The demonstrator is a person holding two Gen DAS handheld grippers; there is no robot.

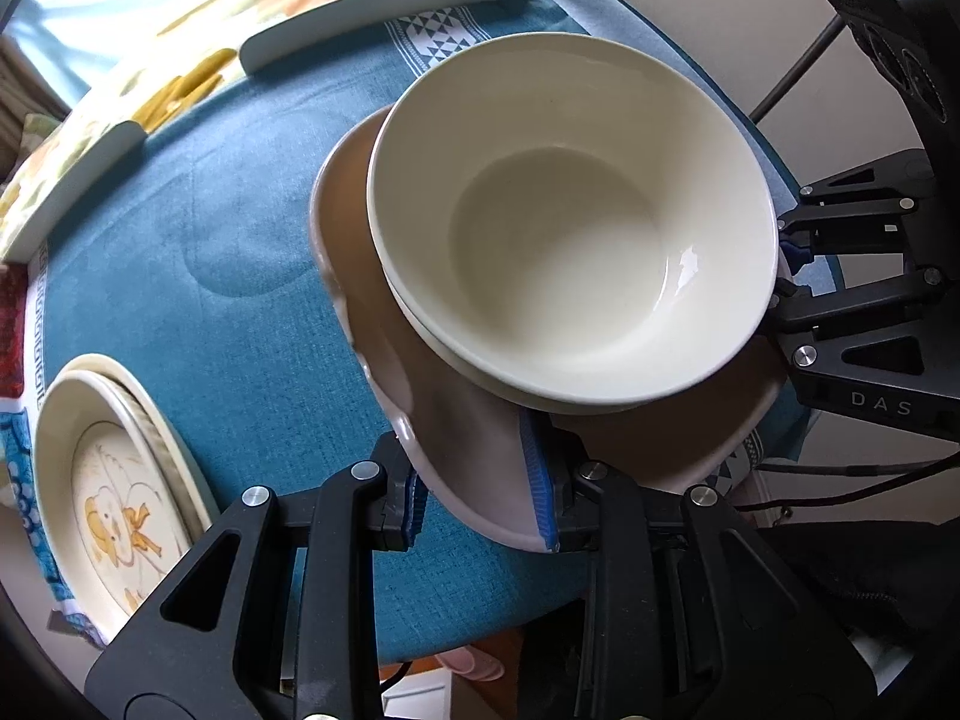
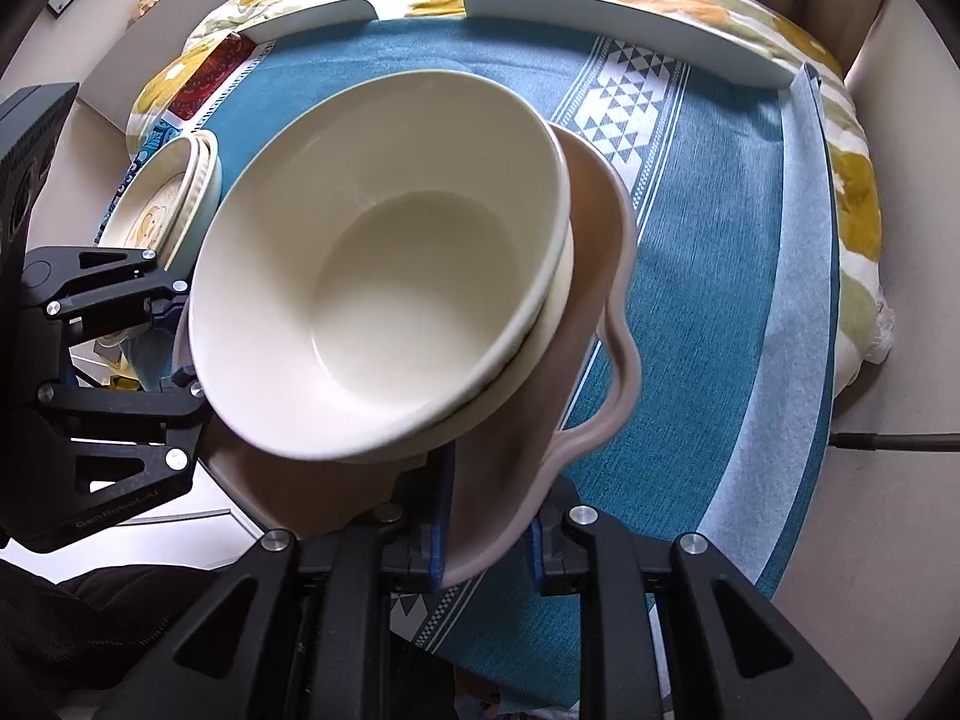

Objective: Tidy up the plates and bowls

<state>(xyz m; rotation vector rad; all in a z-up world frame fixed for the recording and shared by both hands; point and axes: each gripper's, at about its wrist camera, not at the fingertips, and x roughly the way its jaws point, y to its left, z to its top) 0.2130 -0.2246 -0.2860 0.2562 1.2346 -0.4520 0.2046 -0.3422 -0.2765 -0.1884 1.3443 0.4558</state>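
Note:
A pink wavy-rimmed plate (image 1: 384, 300) carries two nested cream bowls (image 1: 564, 222) and is held tilted above the blue tablecloth (image 1: 210, 252). My left gripper (image 1: 480, 498) is shut on the plate's near rim. My right gripper (image 2: 489, 531) is shut on the opposite rim of the same plate (image 2: 600, 276), with the bowls (image 2: 384, 276) just in front of it. Each gripper shows in the other's view, the right (image 1: 786, 276) and the left (image 2: 174, 342). A stack of cream dishes with a yellow duck picture (image 1: 114, 480) sits at the table's left edge, also in the right wrist view (image 2: 162, 204).
A white curved guard rail (image 1: 384, 6) runs along the table's far edge, also seen in the right wrist view (image 2: 630, 24). A floral cloth (image 2: 852, 180) lies beneath the blue cloth. A black stand with cables (image 1: 888, 30) is at the right.

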